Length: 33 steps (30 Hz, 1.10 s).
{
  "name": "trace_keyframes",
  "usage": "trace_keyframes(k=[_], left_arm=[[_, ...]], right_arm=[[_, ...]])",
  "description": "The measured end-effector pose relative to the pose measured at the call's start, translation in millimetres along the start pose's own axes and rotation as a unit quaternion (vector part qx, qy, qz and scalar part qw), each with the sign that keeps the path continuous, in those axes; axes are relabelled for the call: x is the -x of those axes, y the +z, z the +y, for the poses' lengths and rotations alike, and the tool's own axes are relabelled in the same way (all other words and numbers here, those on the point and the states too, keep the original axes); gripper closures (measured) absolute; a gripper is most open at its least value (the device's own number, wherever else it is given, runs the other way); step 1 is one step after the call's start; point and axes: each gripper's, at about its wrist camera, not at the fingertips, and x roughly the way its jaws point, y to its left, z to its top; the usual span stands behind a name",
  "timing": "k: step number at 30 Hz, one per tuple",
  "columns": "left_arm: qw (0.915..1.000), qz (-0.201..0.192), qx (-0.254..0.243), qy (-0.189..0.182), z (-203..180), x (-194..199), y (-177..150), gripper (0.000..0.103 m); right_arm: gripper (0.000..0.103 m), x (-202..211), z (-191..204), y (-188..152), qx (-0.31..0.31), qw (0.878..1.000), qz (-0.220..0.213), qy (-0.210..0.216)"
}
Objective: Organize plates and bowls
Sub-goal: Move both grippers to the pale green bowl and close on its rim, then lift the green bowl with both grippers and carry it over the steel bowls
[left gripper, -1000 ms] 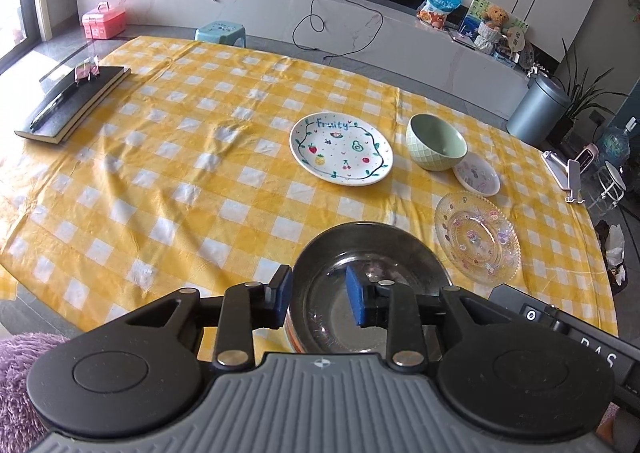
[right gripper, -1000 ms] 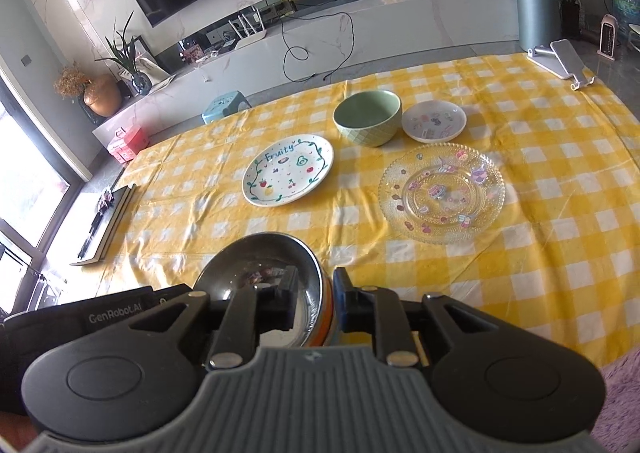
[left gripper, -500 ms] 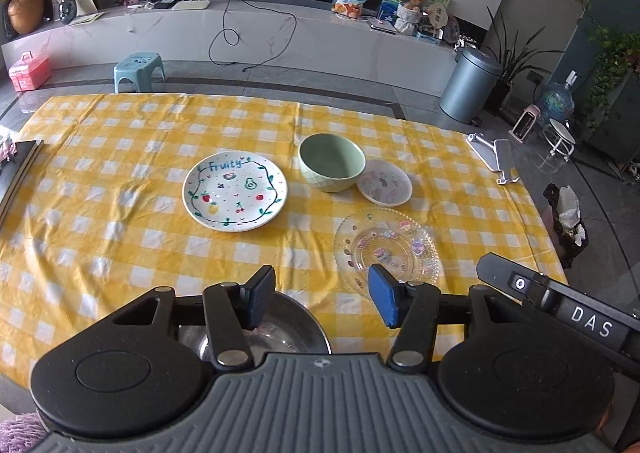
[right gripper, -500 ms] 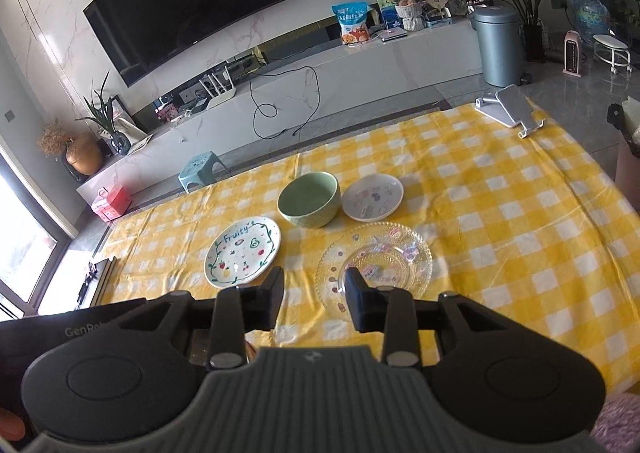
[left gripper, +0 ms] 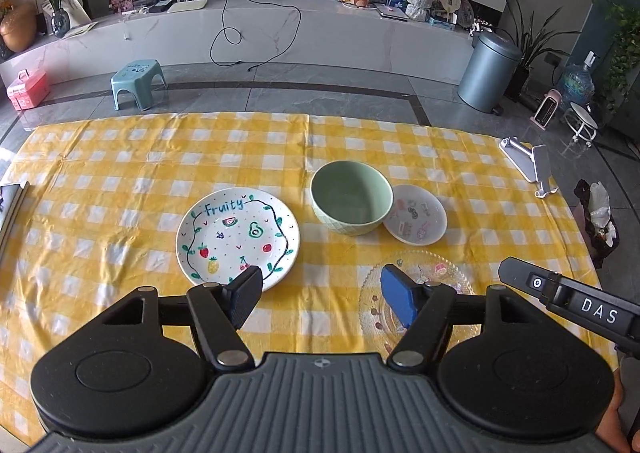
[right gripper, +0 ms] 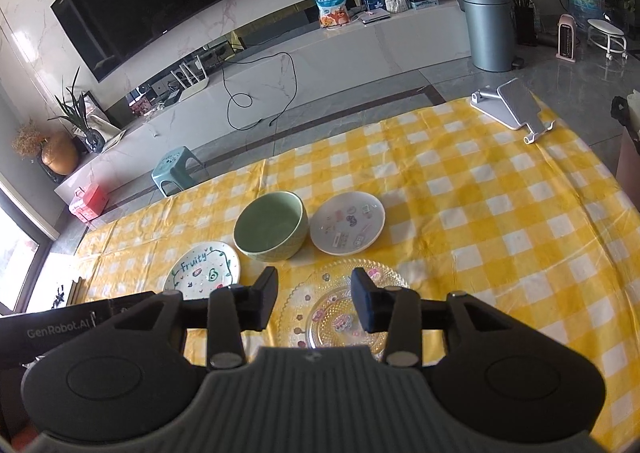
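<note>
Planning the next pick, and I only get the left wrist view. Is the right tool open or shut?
Observer: Open. The right tool has its jaws spread and holds nothing.
Operator: What is it pointed at?
Observer: The glass plate. The plate's patterned middle shows in the gap of that tool.

Four dishes grouped on the counter [left gripper: 120, 157].

The bowl [left gripper: 351, 197] sits mid-counter, with the saucer [left gripper: 418, 220] touching its right side and the fruit plate [left gripper: 237, 238] just beside it on the left, nearer the viewer. The glass plate [left gripper: 440, 273] lies in front of the saucer, apart from it. A phone stand [left gripper: 527, 164] rests at the far right edge; a book [left gripper: 12, 205] lies at the left edge.
</note>
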Motion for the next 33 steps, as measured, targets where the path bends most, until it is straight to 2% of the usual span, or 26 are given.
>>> trace_keyframes(k=[7,12,20,25,33], left_arm=[[0.9992,-0.017,-0.034,0.015,-7,-38,24,0.025],[0.9995,-0.003,-0.028,-0.016,-3,-68,43,0.029],[0.999,0.036,-0.005,-0.026,15,-117,52,0.048],[0.9978,0.053,0.014,-0.038,23,-136,55,0.06],[0.9969,0.064,0.016,-0.042,20,-155,56,0.073]], right_arm=[[0.063,-55,-14,24,-0.013,0.999,0.02,-0.021],[0.063,-85,-16,38,-0.024,0.999,0.039,-0.007],[0.074,-129,9,49,-0.004,0.998,0.057,0.034],[0.079,-155,13,50,-0.005,0.997,0.075,0.036],[0.086,-187,15,51,-0.012,0.995,0.101,0.024]])
